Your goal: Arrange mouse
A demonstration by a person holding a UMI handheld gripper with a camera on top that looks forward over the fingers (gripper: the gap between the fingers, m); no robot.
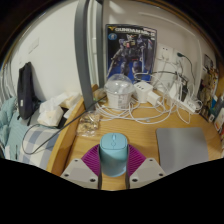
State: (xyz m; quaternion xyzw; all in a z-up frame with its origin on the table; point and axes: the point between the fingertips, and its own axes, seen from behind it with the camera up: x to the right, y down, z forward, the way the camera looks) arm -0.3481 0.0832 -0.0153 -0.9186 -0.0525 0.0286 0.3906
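We hold the gripper low over the near part of the wooden desk, and the mouse, a pale blue one, sits between its two fingers. The purple pads flank it closely on both sides, and the mouse appears lifted or just at the desk surface; we cannot tell which. We judge that the jaws are clamped on the mouse, since the pads seem to press its flanks with no gap showing.

To the right of the fingers lies a grey mouse mat, flat on the desk. Farther off, a clear plastic cup stands near the middle of the desk, with a tangle of white cables to its right. A robot poster hangs on the far wall. On the left a black bag rests beside some white items.

The step in hand, as we read it, is carrying the mouse toward its place. The mat looks the likely target, though the task does not name one. The next move would call for a shift to the right, keeping the mouse level and the grip steady, then a gentle lowering onto the mat before the jaws part.
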